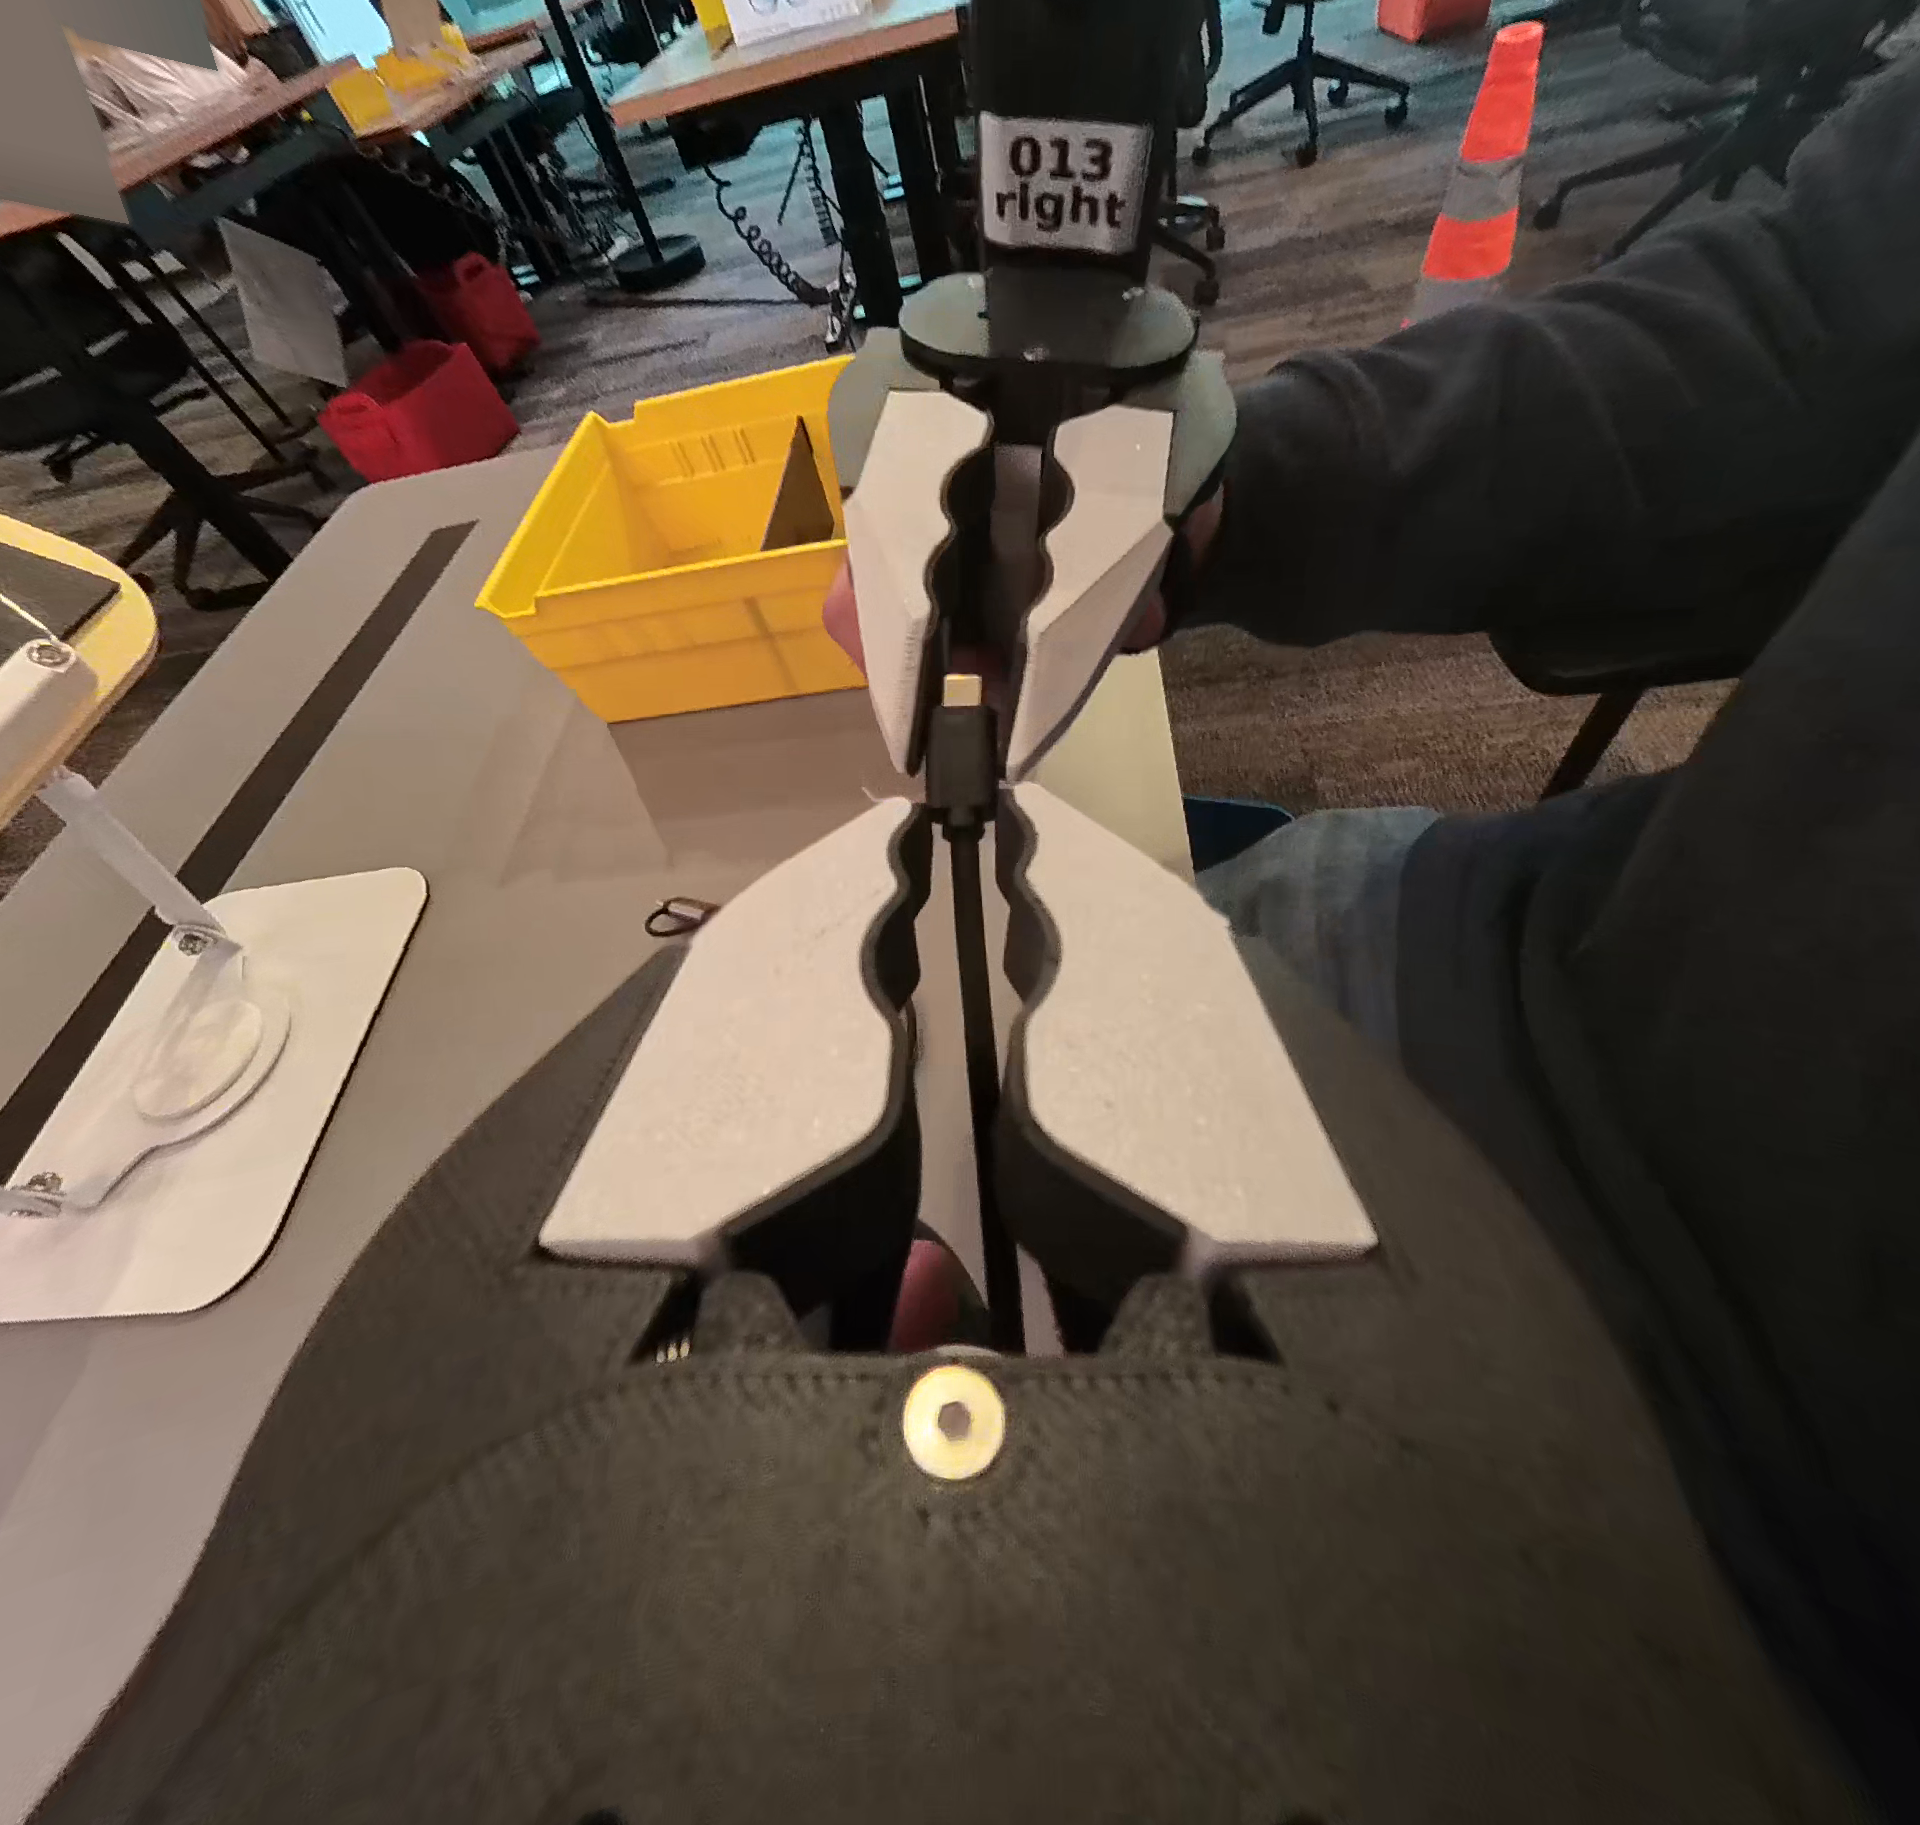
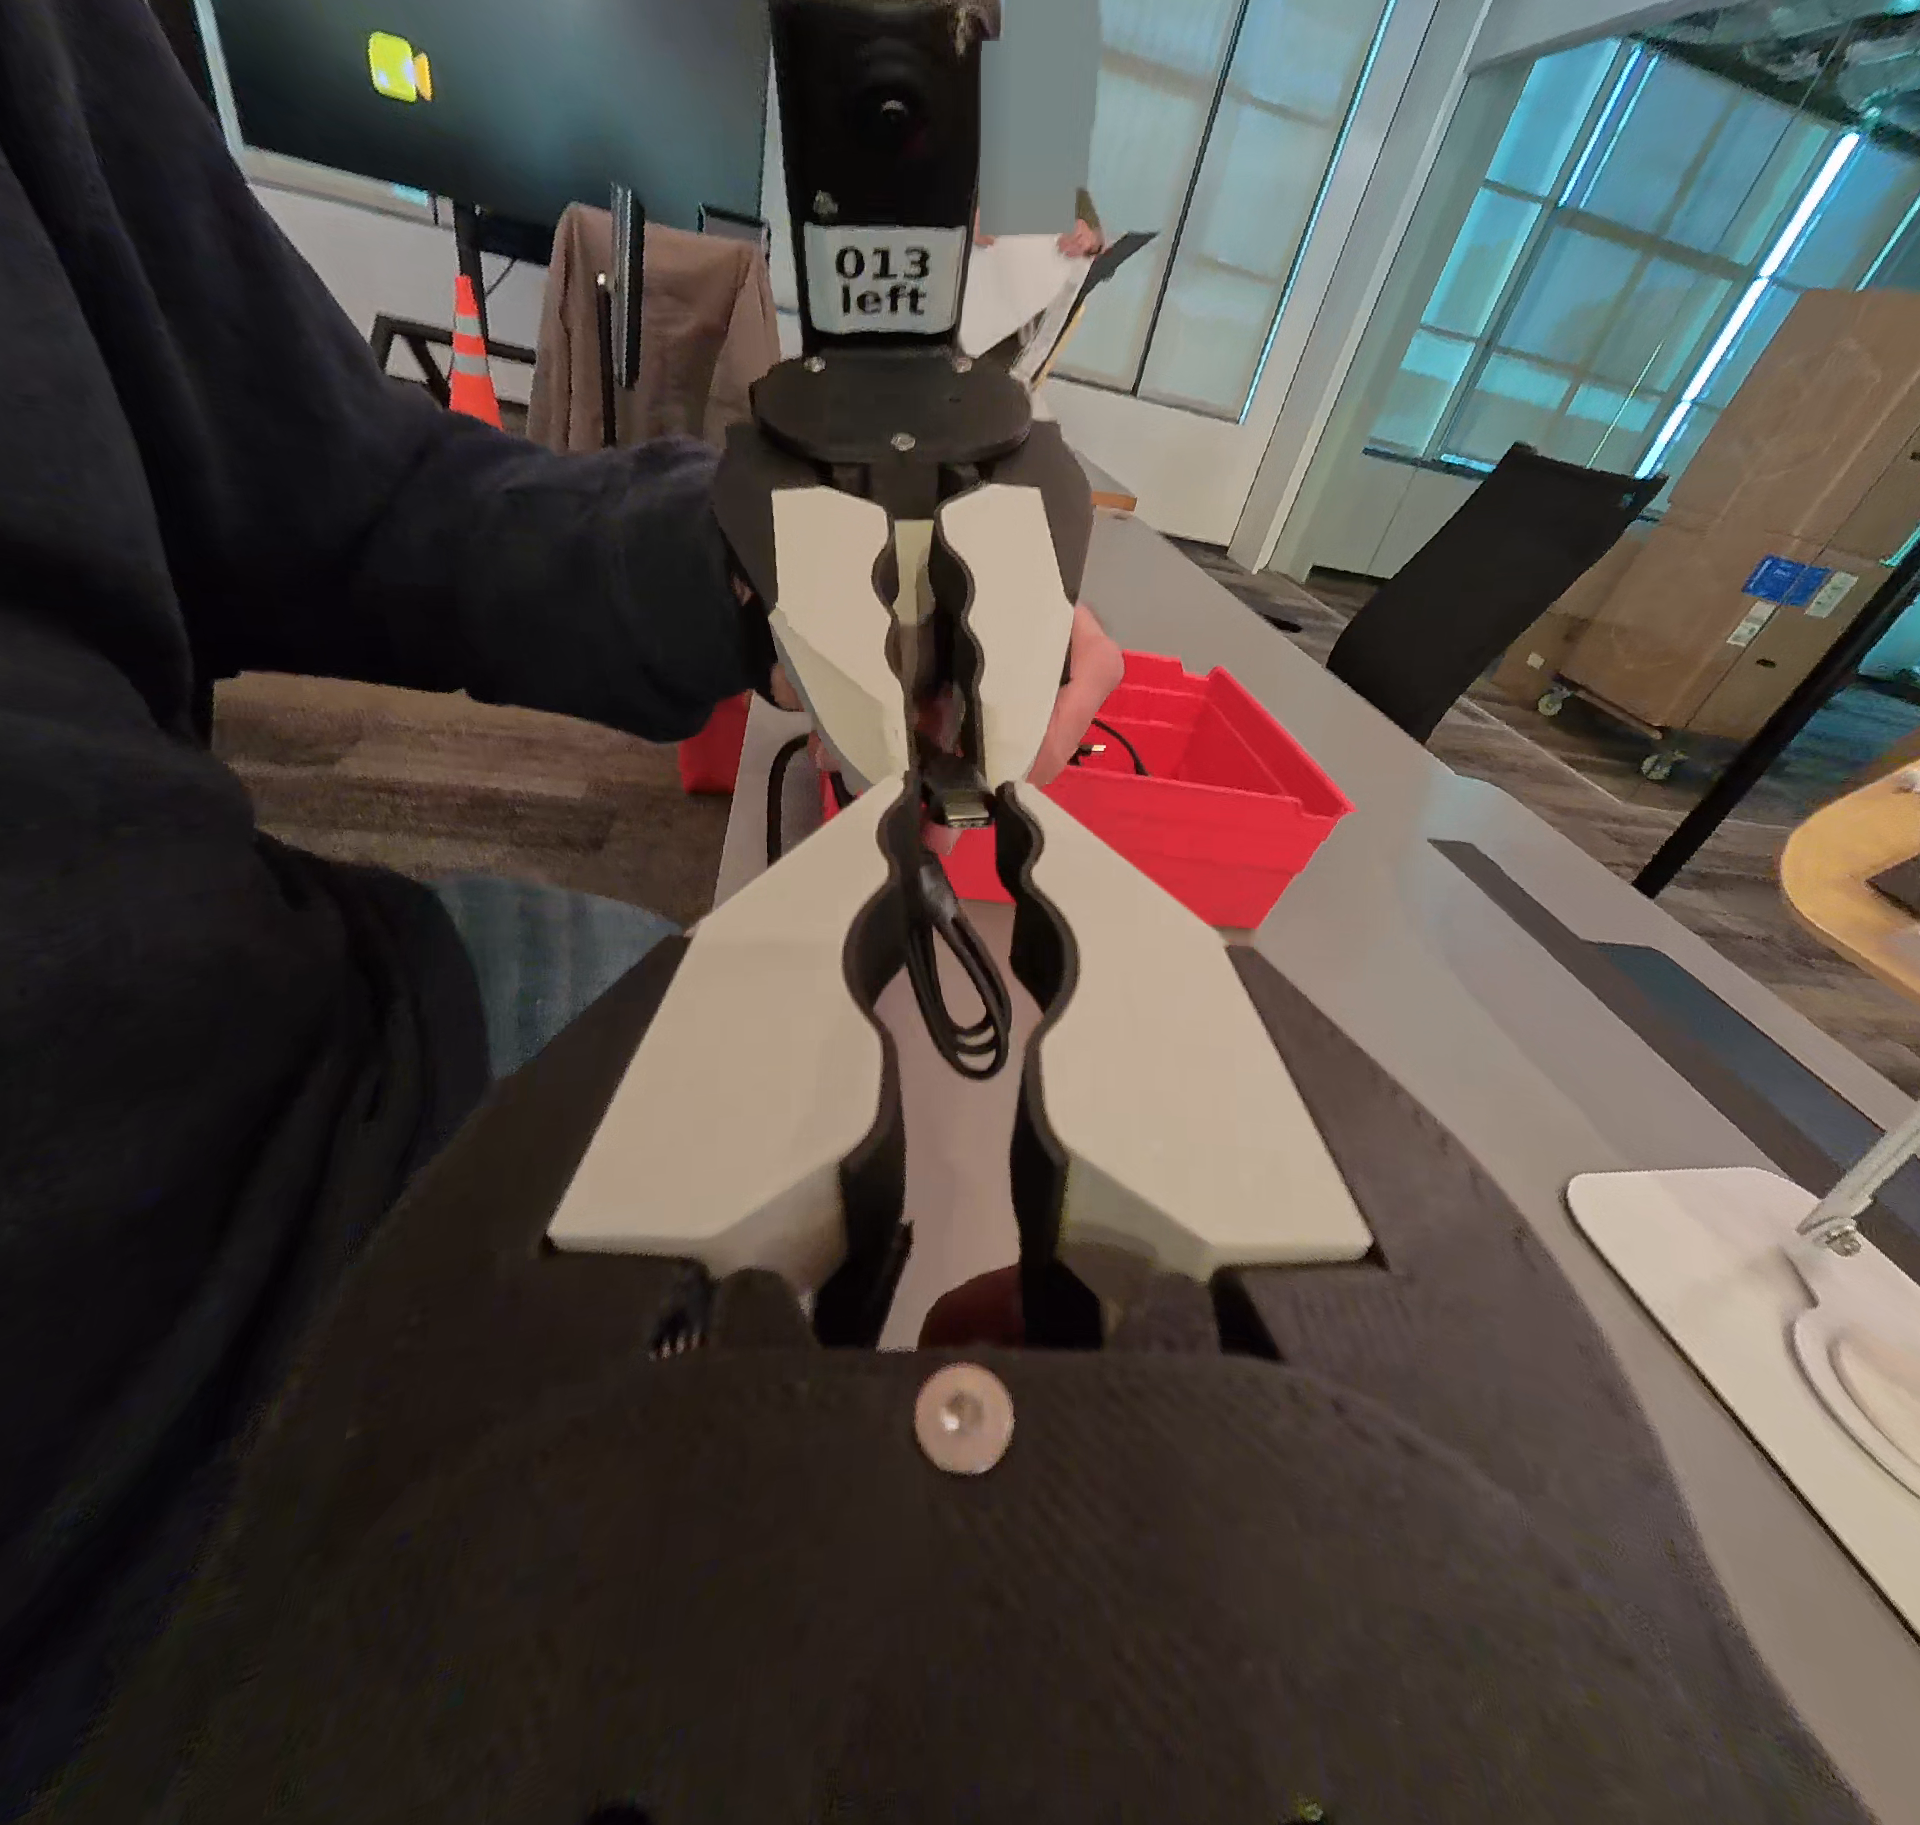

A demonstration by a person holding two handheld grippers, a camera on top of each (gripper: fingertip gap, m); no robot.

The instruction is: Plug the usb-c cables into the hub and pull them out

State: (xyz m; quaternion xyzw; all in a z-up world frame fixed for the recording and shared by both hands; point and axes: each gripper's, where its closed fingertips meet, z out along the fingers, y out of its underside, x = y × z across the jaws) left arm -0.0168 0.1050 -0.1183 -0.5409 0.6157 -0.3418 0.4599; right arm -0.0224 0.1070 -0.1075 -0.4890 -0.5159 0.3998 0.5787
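A black usb-c cable (image 1: 971, 996) runs up between my left gripper's fingers to its plug (image 1: 961, 736), whose metal tip points away from me. My left gripper (image 1: 961, 804) is shut on the cable just behind the plug, above the grey table (image 1: 416, 736). My right gripper (image 1: 966, 762) faces it tip to tip, its jaws closed narrowly around the same plug. In the right wrist view the plug (image 2: 961, 801) sits between my right gripper (image 2: 956, 793) and the left gripper (image 2: 951, 773). A coiled black cable (image 2: 966, 1006) shows below. No hub is in view.
A yellow bin (image 1: 665, 622) stands behind the grippers in the left wrist view. A red bin (image 2: 1195, 799) holding a cable stands behind them in the right wrist view. A white stand base (image 1: 208, 1048) lies on the table. A person's dark sleeves (image 1: 1558, 487) flank the grippers. Only a small space, under 4 cm, lies between the two pairs of fingers.
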